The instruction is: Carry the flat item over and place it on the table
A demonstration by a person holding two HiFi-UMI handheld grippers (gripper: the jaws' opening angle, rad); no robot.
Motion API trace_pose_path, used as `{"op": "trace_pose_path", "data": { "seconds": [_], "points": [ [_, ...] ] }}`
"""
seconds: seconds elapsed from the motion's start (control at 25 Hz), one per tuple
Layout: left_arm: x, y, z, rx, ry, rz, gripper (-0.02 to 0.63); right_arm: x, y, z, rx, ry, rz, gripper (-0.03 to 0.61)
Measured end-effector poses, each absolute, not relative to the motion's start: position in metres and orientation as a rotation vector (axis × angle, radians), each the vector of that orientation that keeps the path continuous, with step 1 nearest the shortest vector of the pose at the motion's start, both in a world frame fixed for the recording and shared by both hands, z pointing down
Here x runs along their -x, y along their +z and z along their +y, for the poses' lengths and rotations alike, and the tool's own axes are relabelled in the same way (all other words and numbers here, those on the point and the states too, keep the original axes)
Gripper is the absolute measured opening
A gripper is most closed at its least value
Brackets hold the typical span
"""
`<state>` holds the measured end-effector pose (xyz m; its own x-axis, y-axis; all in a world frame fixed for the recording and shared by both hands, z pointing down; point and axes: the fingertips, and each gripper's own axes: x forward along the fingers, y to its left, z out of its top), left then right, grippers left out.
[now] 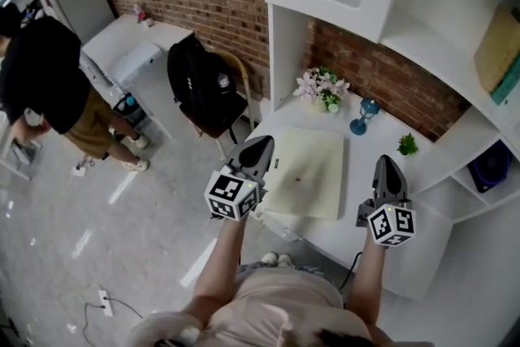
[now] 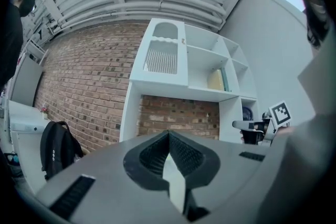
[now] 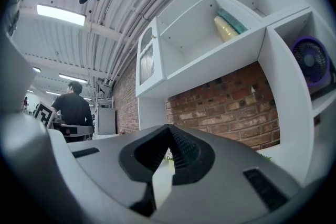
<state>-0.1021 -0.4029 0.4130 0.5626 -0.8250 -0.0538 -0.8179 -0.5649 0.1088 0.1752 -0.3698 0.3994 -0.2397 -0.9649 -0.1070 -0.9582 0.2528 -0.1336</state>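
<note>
**Item.** The cream-coloured flat rectangular board lies flat on the white desk at centre frame in the head view. It occupies the bare part of the top, clear of the pink-and-white flower bunch and the blue glass goblet above it. I judge it set down, resting under its own weight.

**Grippers.** My left hand-held gripper has its jaws together on nothing and hovers over the board's left edge. My right hand-held gripper, likewise closed and empty, sits right of the board, apart from it.

**Assessment.** The flanking posture suits a two-handed carry of a wide sheet.
</note>
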Motion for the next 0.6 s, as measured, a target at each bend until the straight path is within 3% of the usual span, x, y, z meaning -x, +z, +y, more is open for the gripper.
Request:
{"op": "trace_pose_path", "data": {
  "seconds": [0.6],
  "points": [
    [0.1097,0.4121,-0.3958,-2.692,-0.159,-1.428,0.028,-0.1736,0.4005,-0.3681,1.859,-0.039,2.375,0.015]
  ]
}}
